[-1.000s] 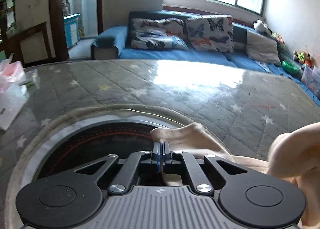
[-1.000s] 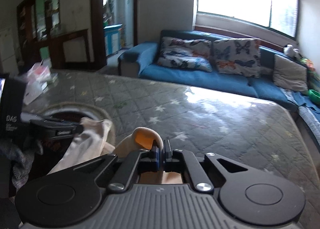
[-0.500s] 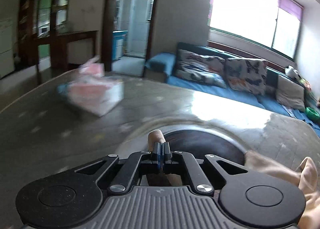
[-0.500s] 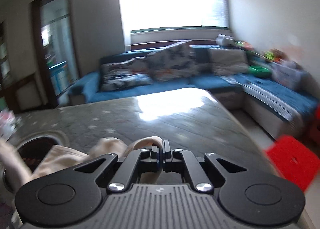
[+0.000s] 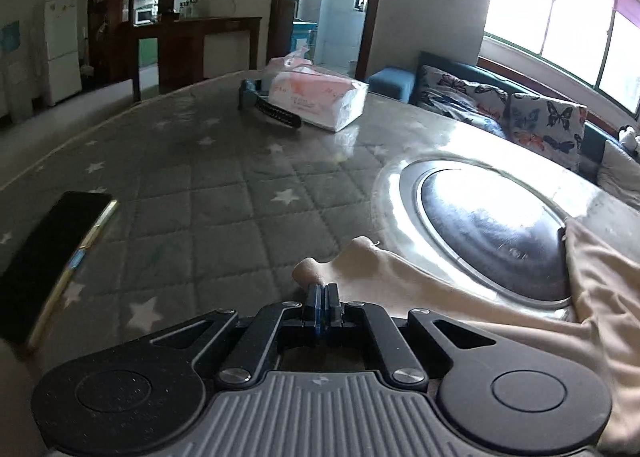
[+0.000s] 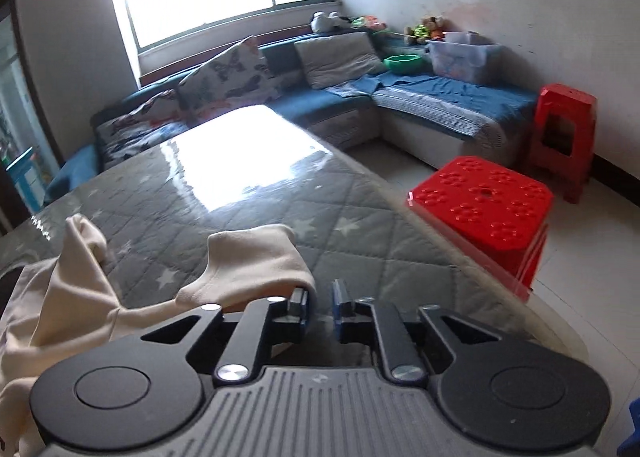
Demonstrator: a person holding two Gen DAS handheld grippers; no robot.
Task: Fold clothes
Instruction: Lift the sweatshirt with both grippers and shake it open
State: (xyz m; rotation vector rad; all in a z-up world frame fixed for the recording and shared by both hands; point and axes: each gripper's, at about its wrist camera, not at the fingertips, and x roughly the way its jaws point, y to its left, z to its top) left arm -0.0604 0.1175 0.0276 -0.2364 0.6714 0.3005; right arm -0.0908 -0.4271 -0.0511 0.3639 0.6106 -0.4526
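In the left wrist view, the left gripper (image 5: 321, 294) has its two jaws pressed together on a small fold of the cream-coloured soft fabric garment (image 5: 460, 289), which pokes up just ahead of the fingertips and spreads away to the gripper's right over the grey quilted star-patterned table cover (image 5: 224, 193). Ahead and to the right of the gripper, a round dark glass cooktop with a shiny metal rim (image 5: 488, 225) is set into the table, and the garment's edge lies over its near rim. To the gripper's left lies a black slab-shaped phone with a gold edge (image 5: 52, 261); far ahead sit a pink-and-white plastic pack of tissues (image 5: 316, 95) and, touching it, a dark ribbed curved band (image 5: 276, 113). In the right wrist view, the right gripper (image 6: 320, 303) has its jaws apart with a clear gap between them; the cream garment (image 6: 256, 261) drapes against the outer side of the left finger and bunches away to the gripper's left on the table cover (image 6: 360, 245). To the right, beyond the table edge, stands a red plastic stool (image 6: 484, 205).
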